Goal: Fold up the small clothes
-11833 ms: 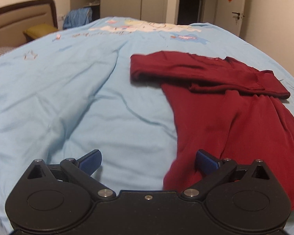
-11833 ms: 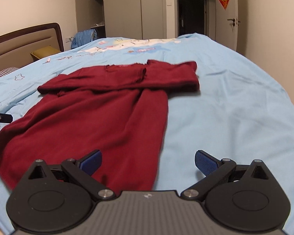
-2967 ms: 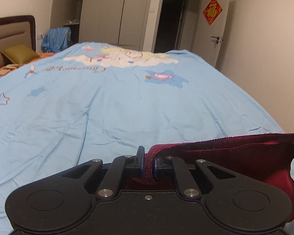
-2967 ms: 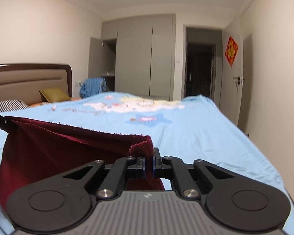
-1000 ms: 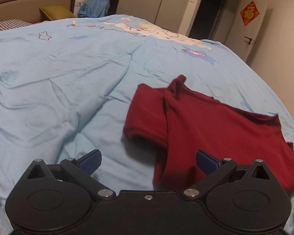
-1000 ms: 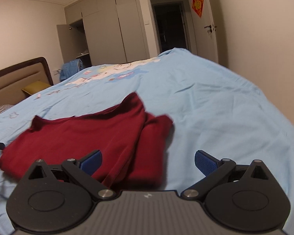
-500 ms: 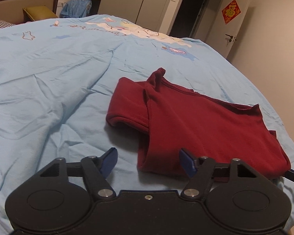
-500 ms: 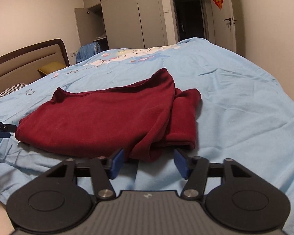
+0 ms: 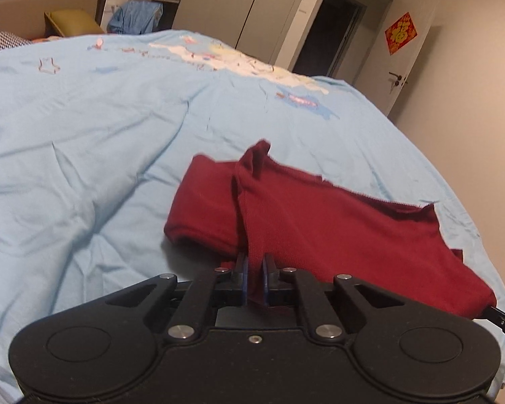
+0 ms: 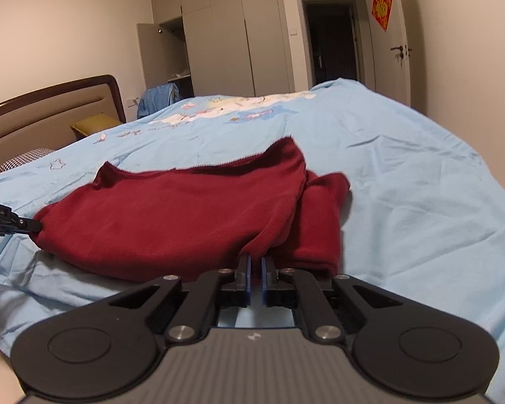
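Observation:
A dark red garment (image 9: 336, 222) lies folded over on the light blue bedspread (image 9: 84, 134). My left gripper (image 9: 255, 271) is shut on the garment's near left corner. In the right wrist view the same garment (image 10: 185, 215) lies ahead, and my right gripper (image 10: 256, 269) is shut on its near right corner. The left gripper's tip (image 10: 20, 224) shows at the garment's left end in the right wrist view; the right gripper's tip (image 9: 503, 323) shows at its right end in the left wrist view.
The bedspread (image 10: 421, 185) has a cartoon print (image 9: 239, 60) farther back. A headboard (image 10: 50, 114), a yellow-green pillow (image 10: 94, 124) and blue clothes (image 10: 158, 99) are at the left. Wardrobe (image 10: 235, 37) and doors stand behind the bed.
Both grippers went from open above the folded garment to closed on its near corners. Both have come down close to the cloth's near edge.

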`<move>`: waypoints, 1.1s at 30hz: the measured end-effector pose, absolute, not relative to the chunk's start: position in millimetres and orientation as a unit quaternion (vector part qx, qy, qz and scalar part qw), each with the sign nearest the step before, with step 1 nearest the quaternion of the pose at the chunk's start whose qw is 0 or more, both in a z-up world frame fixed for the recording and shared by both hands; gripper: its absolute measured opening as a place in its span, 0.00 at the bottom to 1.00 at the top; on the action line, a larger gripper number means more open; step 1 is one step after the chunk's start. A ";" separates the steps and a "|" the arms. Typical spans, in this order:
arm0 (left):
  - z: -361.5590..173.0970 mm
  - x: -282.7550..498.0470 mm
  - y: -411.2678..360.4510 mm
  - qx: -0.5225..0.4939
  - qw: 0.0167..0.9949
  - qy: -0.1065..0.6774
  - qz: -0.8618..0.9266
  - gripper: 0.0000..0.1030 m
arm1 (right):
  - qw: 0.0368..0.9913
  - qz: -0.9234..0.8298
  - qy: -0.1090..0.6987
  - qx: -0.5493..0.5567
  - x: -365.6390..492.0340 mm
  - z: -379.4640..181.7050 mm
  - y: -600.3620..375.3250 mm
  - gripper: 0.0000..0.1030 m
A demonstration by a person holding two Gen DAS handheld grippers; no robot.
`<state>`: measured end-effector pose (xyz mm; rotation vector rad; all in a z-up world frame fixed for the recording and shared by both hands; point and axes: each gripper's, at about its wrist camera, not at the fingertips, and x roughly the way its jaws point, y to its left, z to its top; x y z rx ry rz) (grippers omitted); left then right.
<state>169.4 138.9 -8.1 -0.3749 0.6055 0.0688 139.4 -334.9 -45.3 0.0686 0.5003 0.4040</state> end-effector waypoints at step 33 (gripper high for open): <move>-40.0 158.2 150.6 -0.280 0.898 0.334 0.060 0.95 | 0.957 0.138 0.251 0.043 135.9 -42.6 -348.2 0.92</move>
